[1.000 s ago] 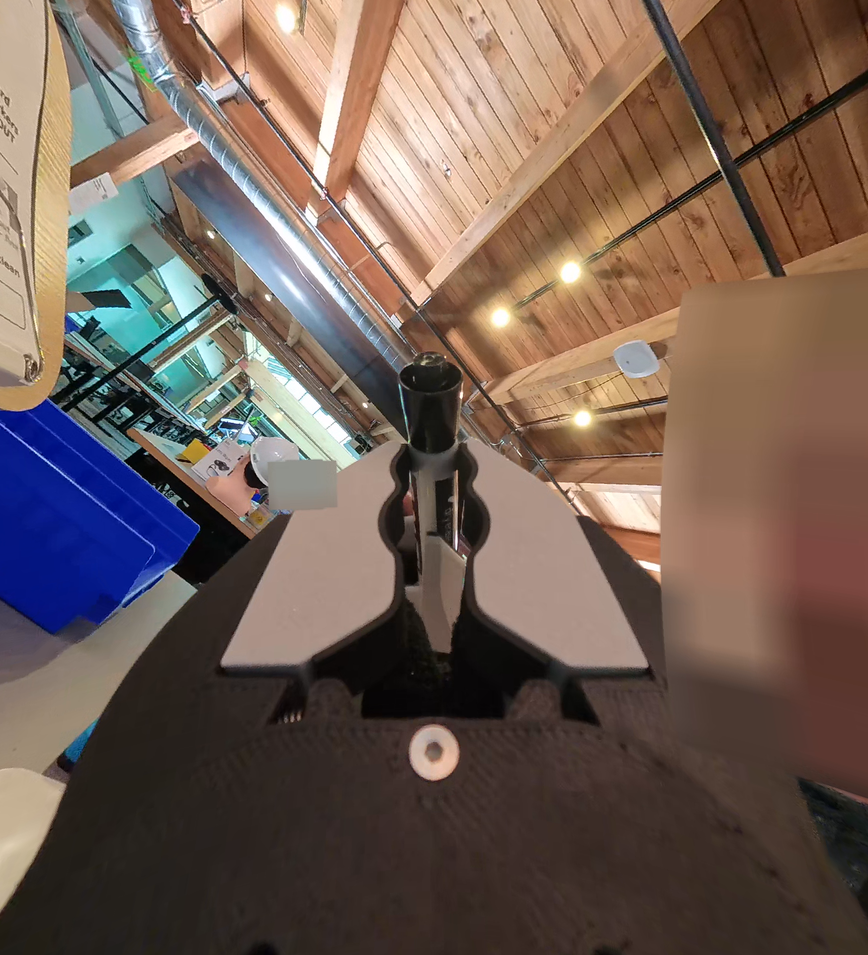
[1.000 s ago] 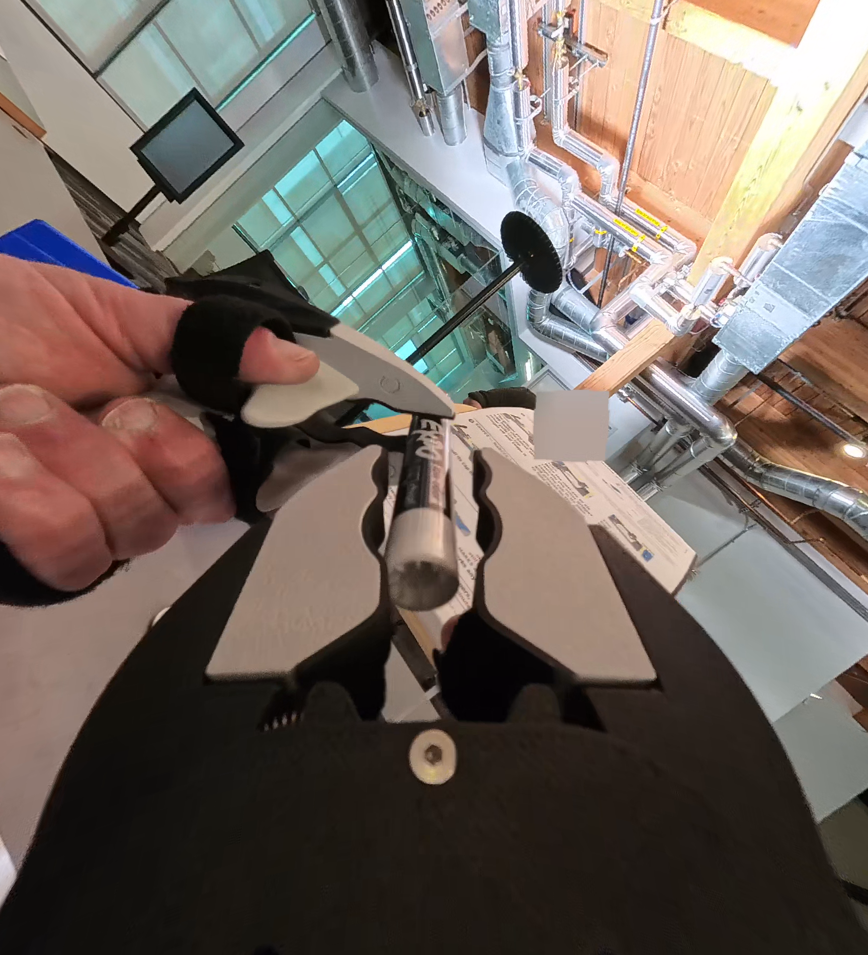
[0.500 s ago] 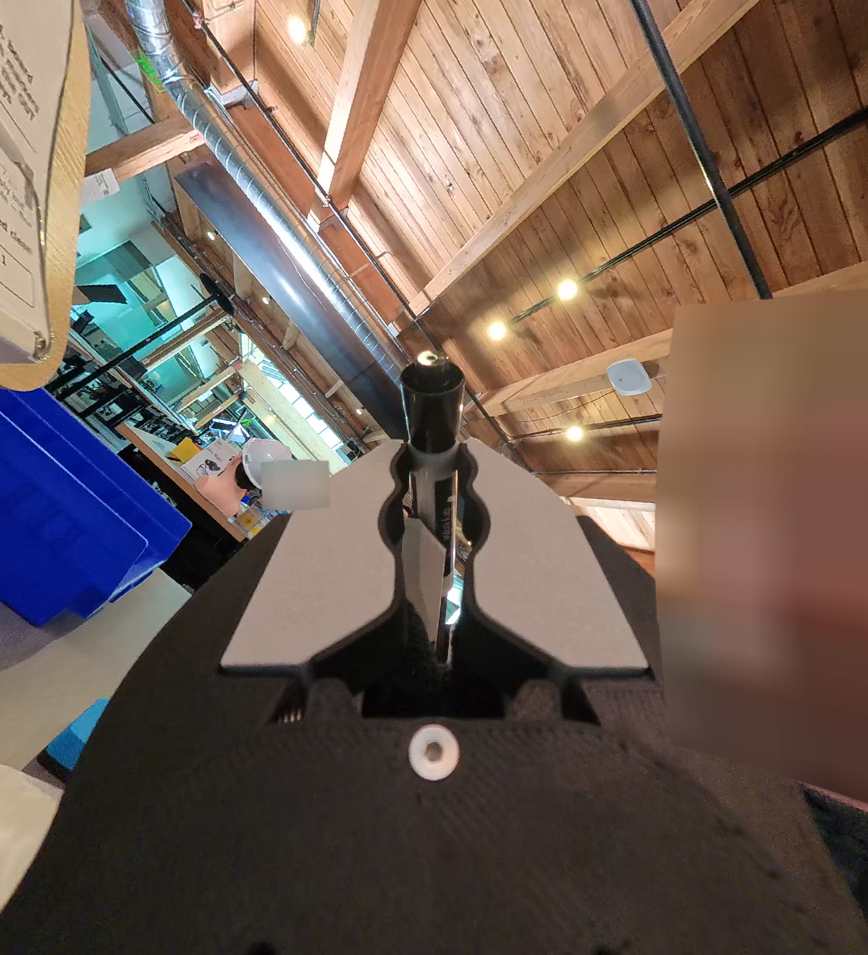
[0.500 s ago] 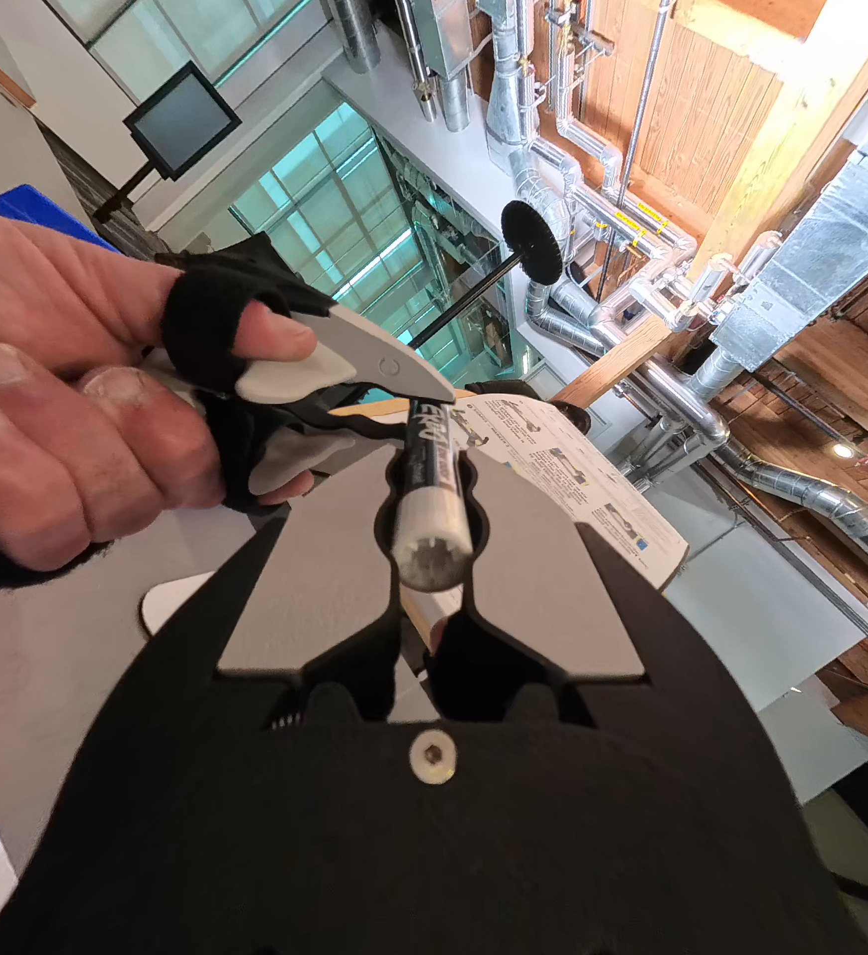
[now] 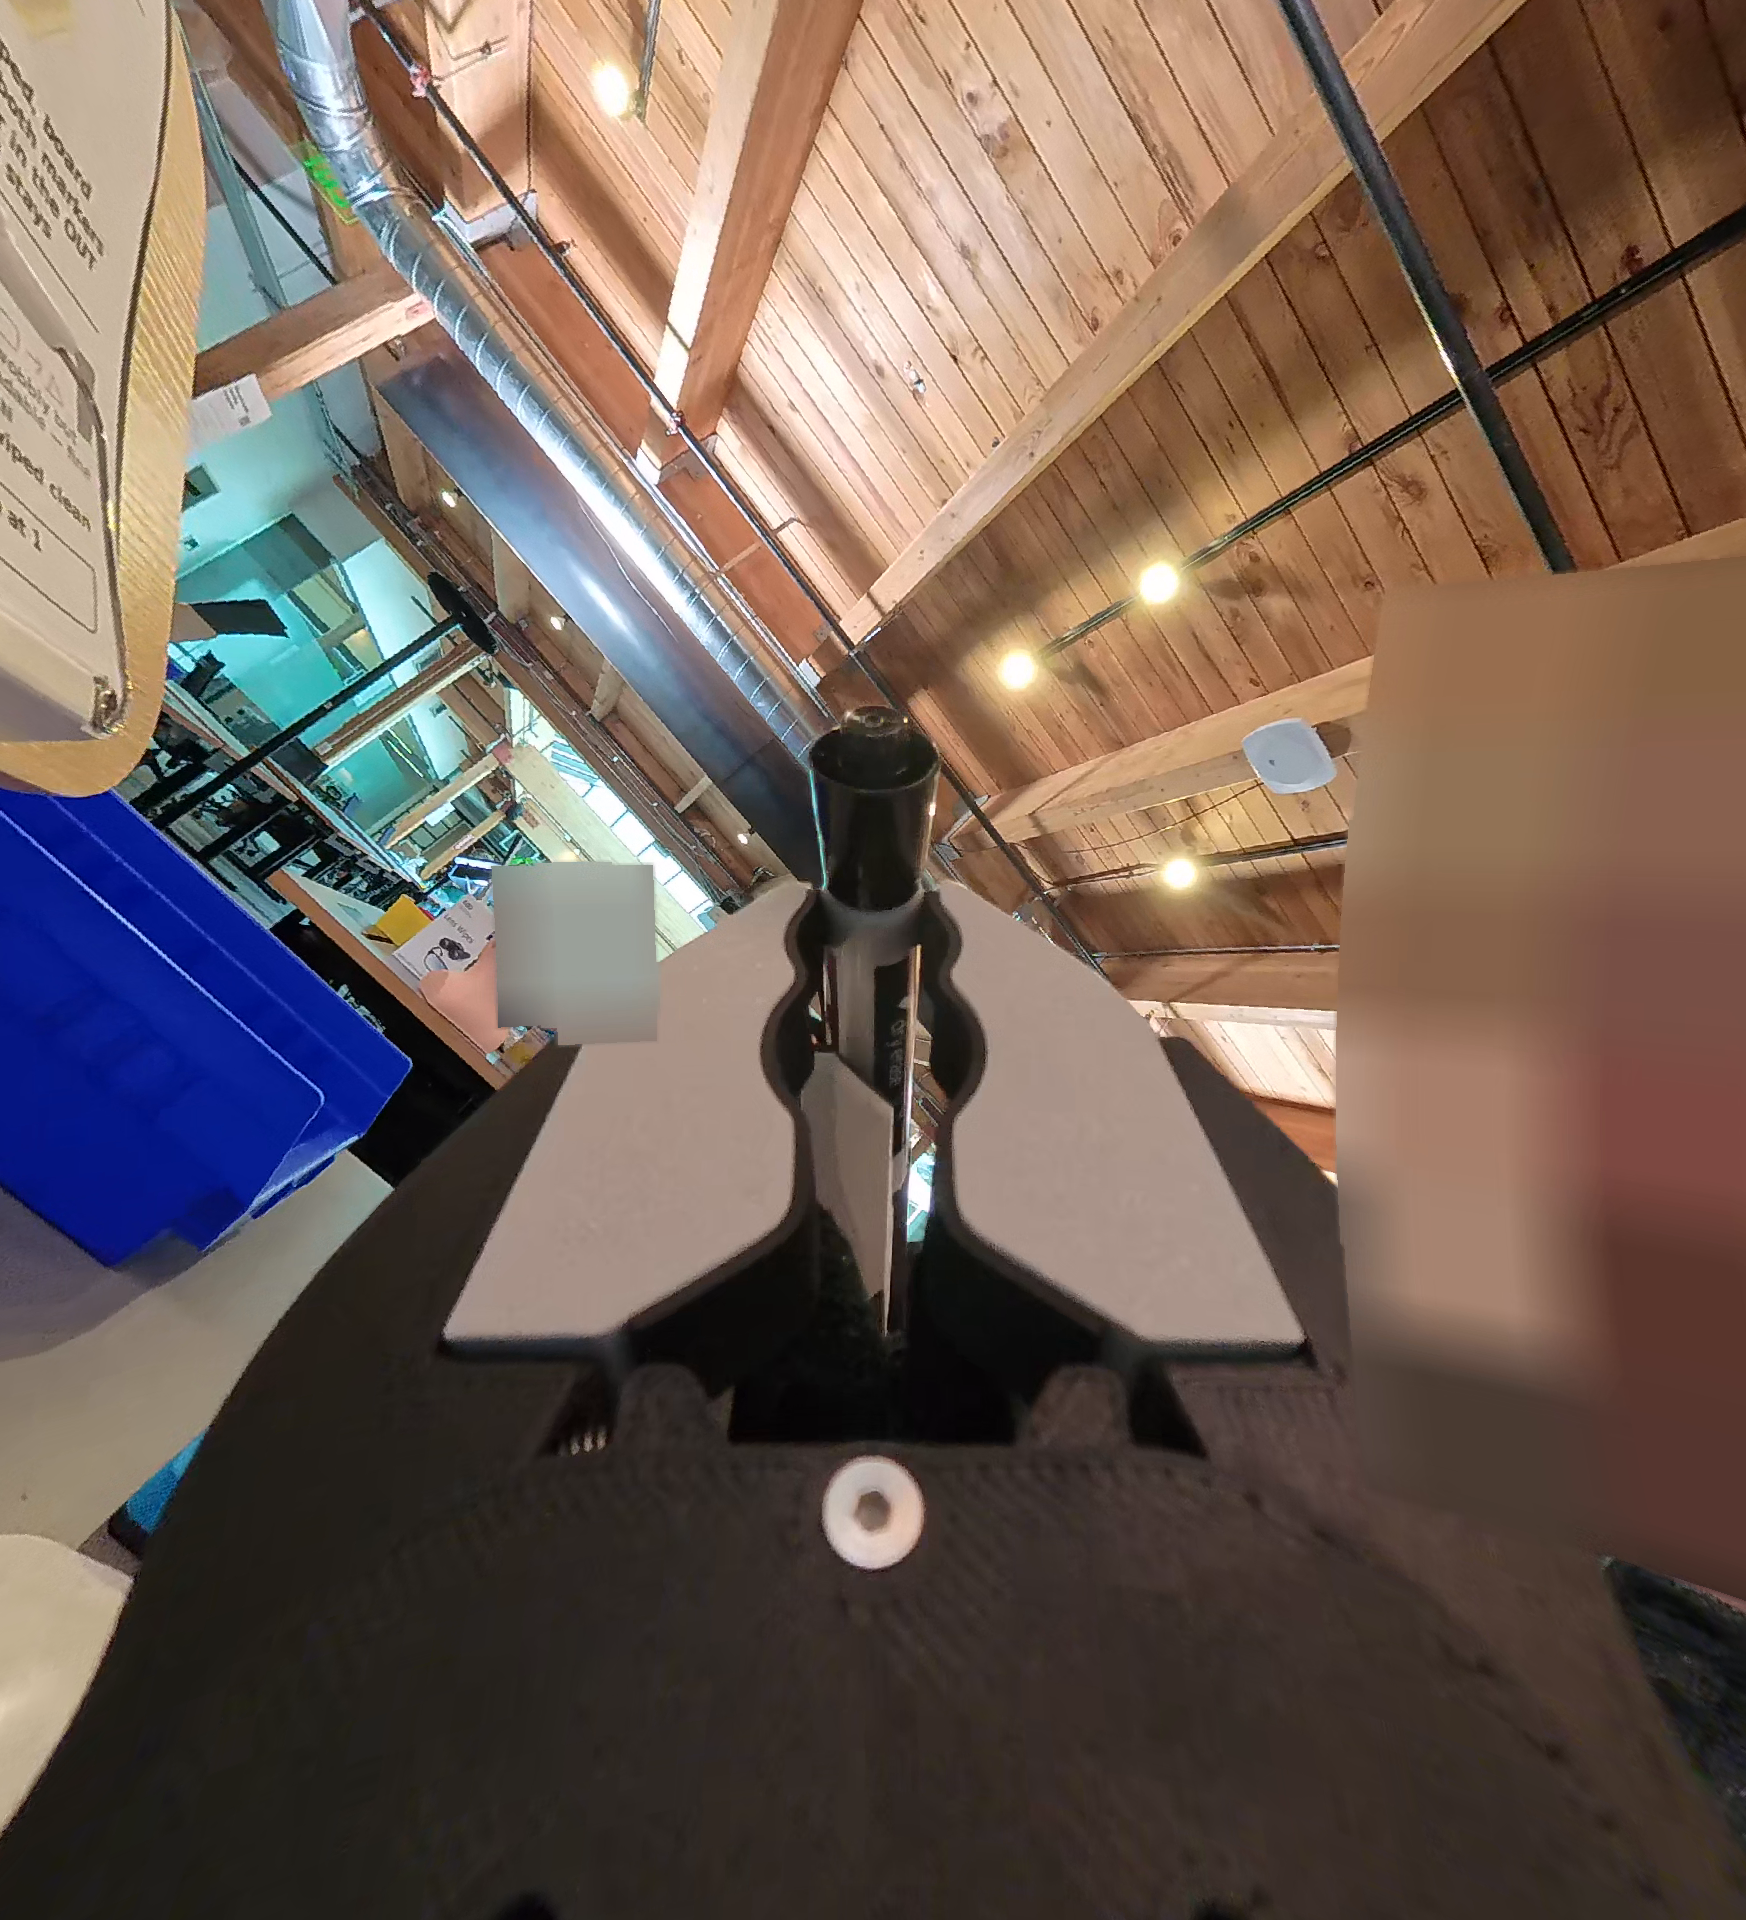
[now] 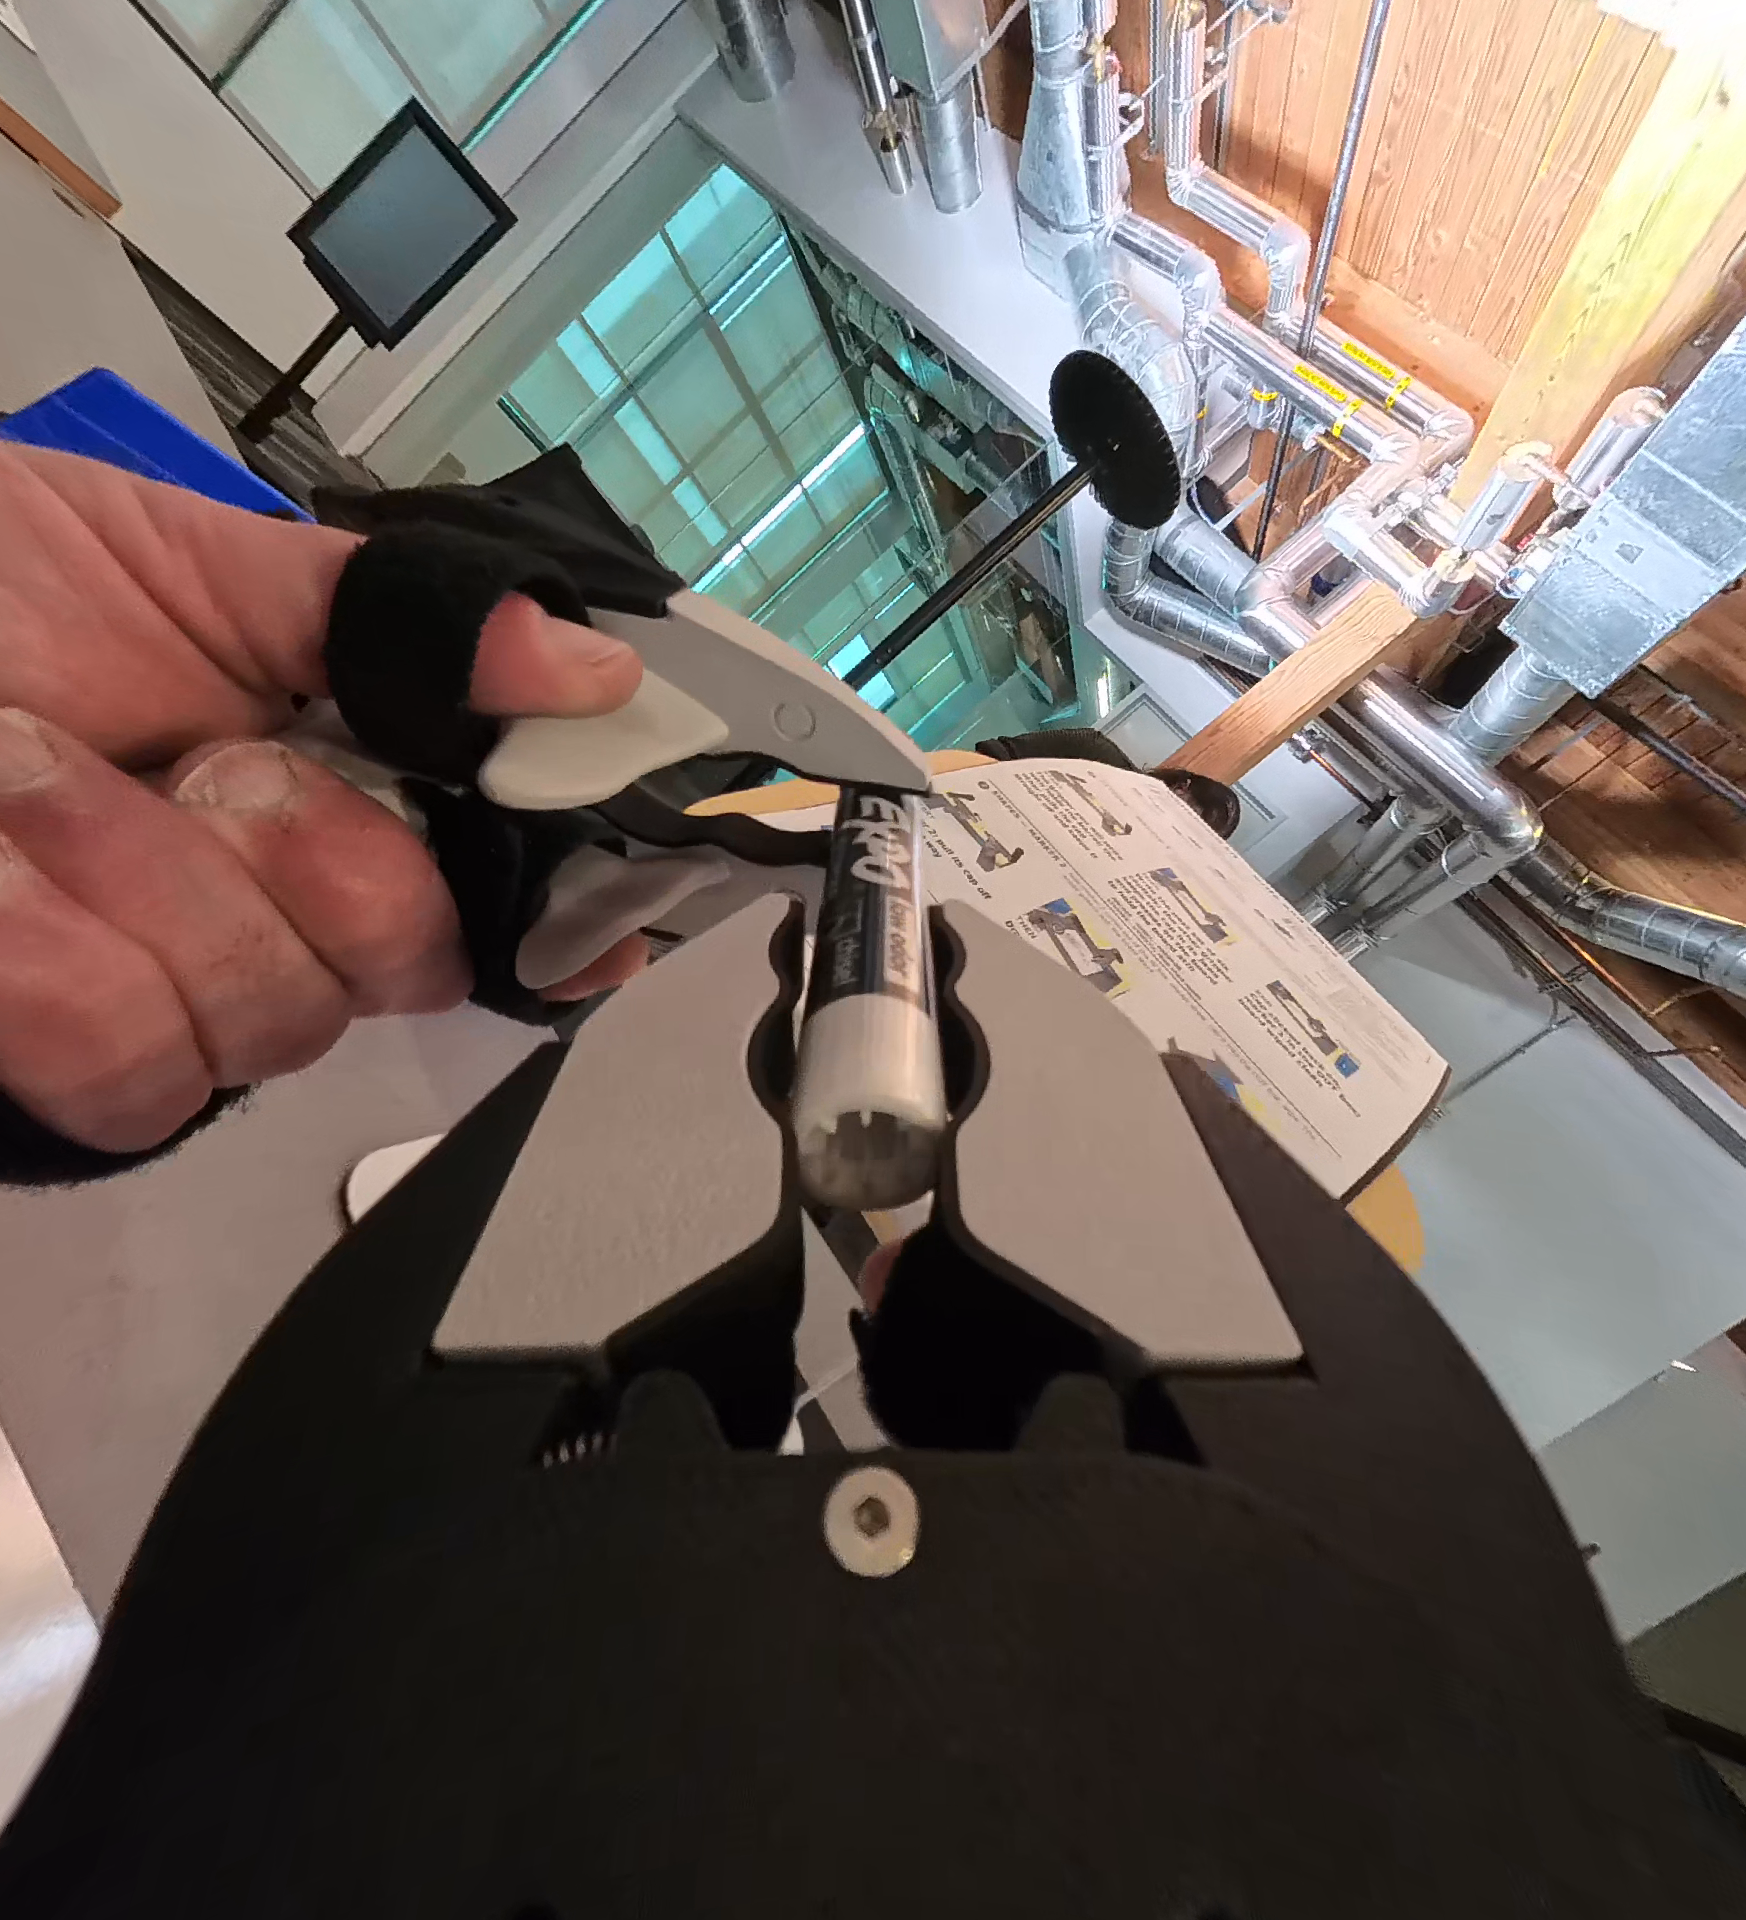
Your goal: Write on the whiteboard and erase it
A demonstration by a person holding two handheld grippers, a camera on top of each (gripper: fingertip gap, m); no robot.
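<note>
Right gripper (image 6: 867, 971) closed from a wider gap onto the marker (image 6: 874, 1003) barrel while the left gripper (image 5: 869, 914) stayed clamped on its black cap (image 5: 871, 821), likely so both could pull it apart; whiteboard not seen.

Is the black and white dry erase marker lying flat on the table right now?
No, the black and white dry erase marker is up between the right gripper's grey fingers.

A pale grey table (image 5: 69, 1382) is carrying a blue bin (image 5: 100, 1049), sitting directly on its top near the edge
</note>
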